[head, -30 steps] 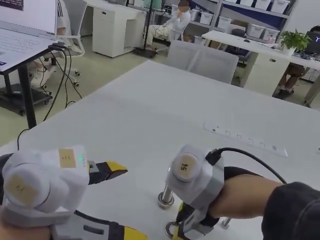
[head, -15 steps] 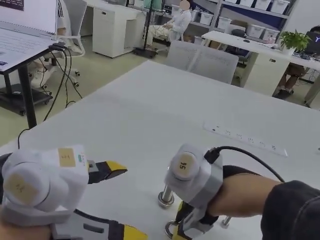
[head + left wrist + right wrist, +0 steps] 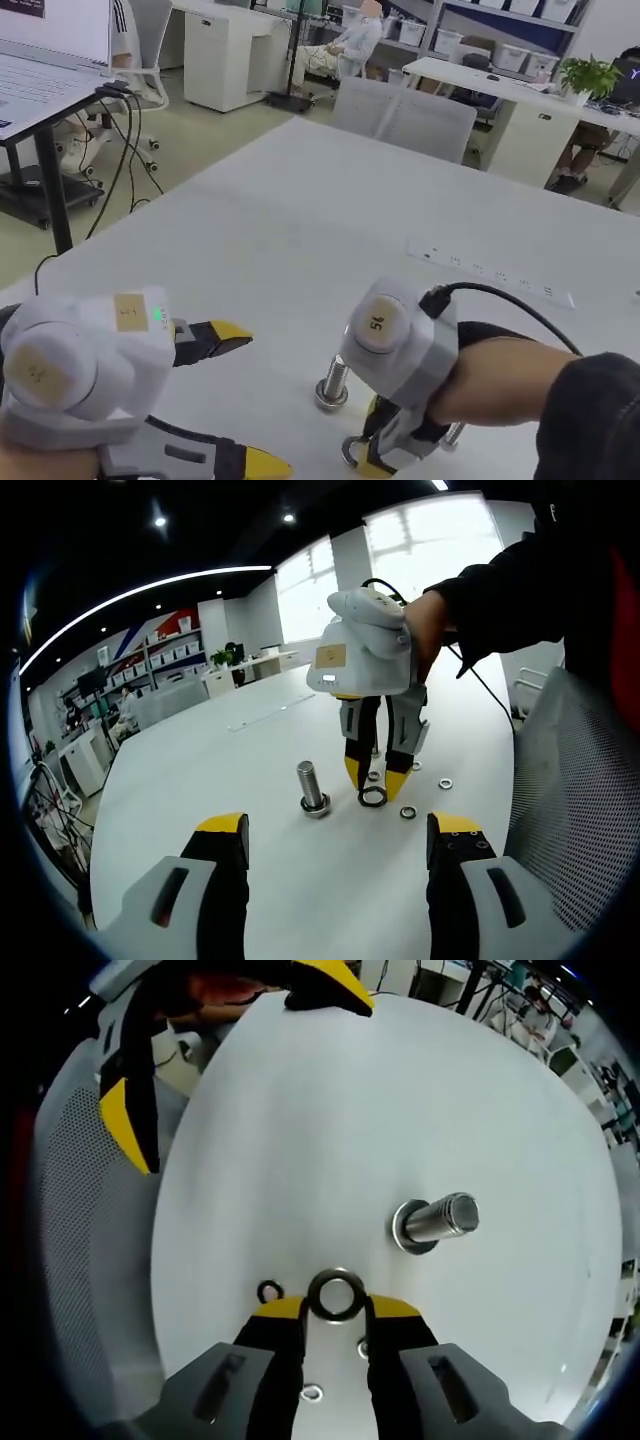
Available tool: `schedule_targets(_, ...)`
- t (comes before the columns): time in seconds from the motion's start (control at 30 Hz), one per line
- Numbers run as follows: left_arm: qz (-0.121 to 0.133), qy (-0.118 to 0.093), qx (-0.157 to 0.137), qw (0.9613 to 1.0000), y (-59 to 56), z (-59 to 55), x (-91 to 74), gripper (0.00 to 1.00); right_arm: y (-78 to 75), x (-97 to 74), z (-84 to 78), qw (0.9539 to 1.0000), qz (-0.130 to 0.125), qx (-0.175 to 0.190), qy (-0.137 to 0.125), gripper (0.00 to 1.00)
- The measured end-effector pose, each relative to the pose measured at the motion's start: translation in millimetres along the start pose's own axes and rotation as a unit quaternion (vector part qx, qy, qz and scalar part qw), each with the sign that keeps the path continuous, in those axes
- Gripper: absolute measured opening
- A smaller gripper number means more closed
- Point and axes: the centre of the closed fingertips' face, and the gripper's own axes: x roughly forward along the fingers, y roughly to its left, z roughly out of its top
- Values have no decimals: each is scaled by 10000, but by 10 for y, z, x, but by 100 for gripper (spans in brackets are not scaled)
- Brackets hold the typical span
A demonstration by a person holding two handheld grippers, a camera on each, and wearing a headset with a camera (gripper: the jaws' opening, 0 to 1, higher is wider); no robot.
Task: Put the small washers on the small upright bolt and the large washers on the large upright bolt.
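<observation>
Large washer [image 3: 335, 1295] sits pinched by its rim between the fingers of the right gripper [image 3: 378, 780], low over the white desk [image 3: 300, 230] and near the large upright bolt [image 3: 437, 1222], not yet on it. 3 small washers [image 3: 408, 811] lie loose on the desk close to that gripper's tips. The left gripper [image 3: 338, 832] hovers apart from the work, its 2 yellow-tipped fingers [image 3: 222, 830] spread wide with nothing between them.
</observation>
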Motion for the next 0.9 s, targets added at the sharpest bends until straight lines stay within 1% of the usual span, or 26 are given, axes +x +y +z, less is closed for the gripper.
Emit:
schedule_targets(0.1, -4, 1, -10, 10000, 4, -5, 5, 72, -10, -82, -7, 10000, -5, 52, -26, 24)
schedule_targets(0.27, -21, -8, -22, 10000, 2, -8, 13, 72, -32, -255, 18, 9997, -58, 150, -157, 24)
schedule_targets(0.5, -50, -2, -30, 10000, 3, -17, 25, 71, -73, -459, 23, 9993, -223, 173, -238, 24)
schedule_targets(0.7, -90, 3, -36, 10000, -10, -25, 42, 71, -78, -635, 34, 9993, -290, 104, -233, 24)
schedule_targets(0.8, -96, 7, -42, 9999, -10, -29, 45, 71, -112, -749, 55, 9990, -387, 35, -238, 24)
schedule_targets(0.9, -93, 7, -47, 9999, -4, -32, 46, 71, -146, -826, 82, 9985, -474, -19, -263, 24)
